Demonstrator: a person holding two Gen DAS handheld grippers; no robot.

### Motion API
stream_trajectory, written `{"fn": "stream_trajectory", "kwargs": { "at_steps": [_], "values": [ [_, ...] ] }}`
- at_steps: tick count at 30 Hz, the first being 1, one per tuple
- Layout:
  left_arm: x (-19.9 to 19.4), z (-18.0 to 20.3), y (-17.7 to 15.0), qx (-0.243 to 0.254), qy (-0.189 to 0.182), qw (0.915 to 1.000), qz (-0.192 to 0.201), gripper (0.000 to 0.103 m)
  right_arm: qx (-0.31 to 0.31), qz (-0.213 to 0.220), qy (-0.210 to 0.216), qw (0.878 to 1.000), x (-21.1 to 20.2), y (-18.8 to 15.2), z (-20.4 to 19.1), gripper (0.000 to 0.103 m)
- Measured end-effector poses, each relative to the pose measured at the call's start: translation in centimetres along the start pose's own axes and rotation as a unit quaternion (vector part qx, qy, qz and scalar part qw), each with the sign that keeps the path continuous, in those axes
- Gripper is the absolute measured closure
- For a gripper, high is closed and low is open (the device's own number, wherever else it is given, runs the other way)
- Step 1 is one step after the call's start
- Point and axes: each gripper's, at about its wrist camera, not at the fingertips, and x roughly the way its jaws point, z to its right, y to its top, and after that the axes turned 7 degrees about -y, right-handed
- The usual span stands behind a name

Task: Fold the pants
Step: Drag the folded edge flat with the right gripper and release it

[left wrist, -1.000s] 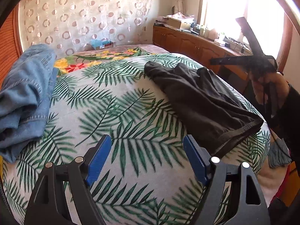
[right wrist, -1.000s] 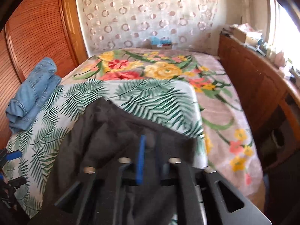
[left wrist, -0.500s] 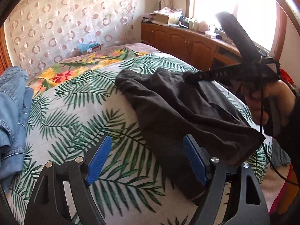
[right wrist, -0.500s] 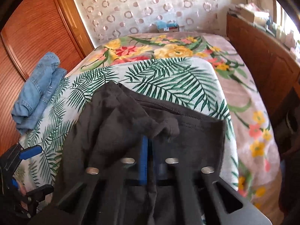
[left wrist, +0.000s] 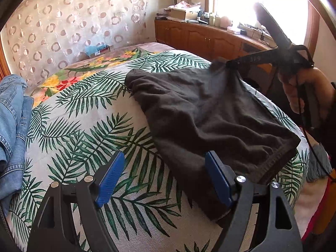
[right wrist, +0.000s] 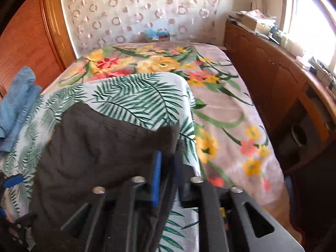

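Dark pants (left wrist: 212,115) spread across the palm-leaf sheet (left wrist: 88,126) on the bed (right wrist: 226,126), one end drawn up off the sheet toward the right, hemmed edge hanging nearest the left wrist camera. Right gripper (right wrist: 166,168) clenched on the pants: blue pads (right wrist: 156,178) pressed nearly together with dark fabric pinched between them, cloth draping over the left side of the jaws in the right wrist view. Same gripper seen from the left wrist camera (left wrist: 231,64) at upper right, tips buried in a bunched corner of the fabric, held by a bare hand (left wrist: 304,90) with a black cable running down beside it. Left gripper (left wrist: 166,178) released, jaws wide apart, blue pads (left wrist: 110,178) hovering above the sheet; right-side pad just beside the lower edge of the pants, contact with the cloth impossible to judge. Folded blue jeans (left wrist: 12,126) lying at the far left edge of the bed, well apart from the dark pants. Floral blanket (right wrist: 159,63) beneath the leaf sheet, showing beyond it and along the right side. Patterned curtain (left wrist: 63,31) with ring motifs behind the bed. Wooden cabinet (left wrist: 210,40) along the bright window, cluttered with boxes and small items. Tissue box (right wrist: 157,34) at the head of the bed.
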Motion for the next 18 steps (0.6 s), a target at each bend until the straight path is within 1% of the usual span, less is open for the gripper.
{"fn": "stream_trajectory", "kwargs": {
  "at_steps": [1, 4, 7, 10, 12, 13, 14, 16, 18],
  "values": [
    [0.0, -0.1, 0.0, -0.001, 0.0, 1.0, -0.001, 0.023, 0.005, 0.0, 0.004, 1.0, 0.1, 0.2, 0.2, 0.078],
    [0.0, -0.2, -0.1, -0.003, -0.001, 1.0, -0.002, 0.023, 0.024, 0.005, 0.019, 1.0, 0.5, 0.7, 0.4, 0.078],
    [0.0, -0.2, -0.2, -0.003, -0.002, 1.0, -0.002, 0.023, 0.026, 0.01, 0.027, 0.999, 0.9, 0.9, 0.1, 0.078],
    [0.2, -0.1, -0.4, -0.002, -0.001, 1.0, -0.004, 0.023, 0.02, 0.005, 0.025, 0.999, 1.8, 0.4, -0.5, 0.078],
    [0.4, -0.2, -0.5, -0.001, 0.0, 1.0, -0.007, 0.023, 0.014, 0.001, 0.012, 1.0, 2.0, 0.2, -0.5, 0.078],
    [0.6, -0.2, -0.6, -0.001, 0.001, 1.0, -0.009, 0.023, 0.011, -0.002, 0.008, 1.0, 2.3, 0.2, -0.5, 0.085],
    [0.7, -0.2, -0.7, -0.001, 0.001, 0.9999, -0.011, 0.023, 0.007, -0.003, 0.007, 1.0, 2.4, 0.2, -0.6, 0.1],
    [1.0, -0.3, -0.8, -0.002, 0.001, 0.9999, -0.014, 0.023, -0.002, 0.008, -0.017, 1.0, 2.3, 0.3, -0.5, 0.1],
    [1.3, -0.4, -1.0, -0.004, -0.002, 0.9998, -0.019, 0.023, 0.006, 0.014, -0.023, 1.0, 1.9, 0.2, -0.1, 0.1]
  ]
}}
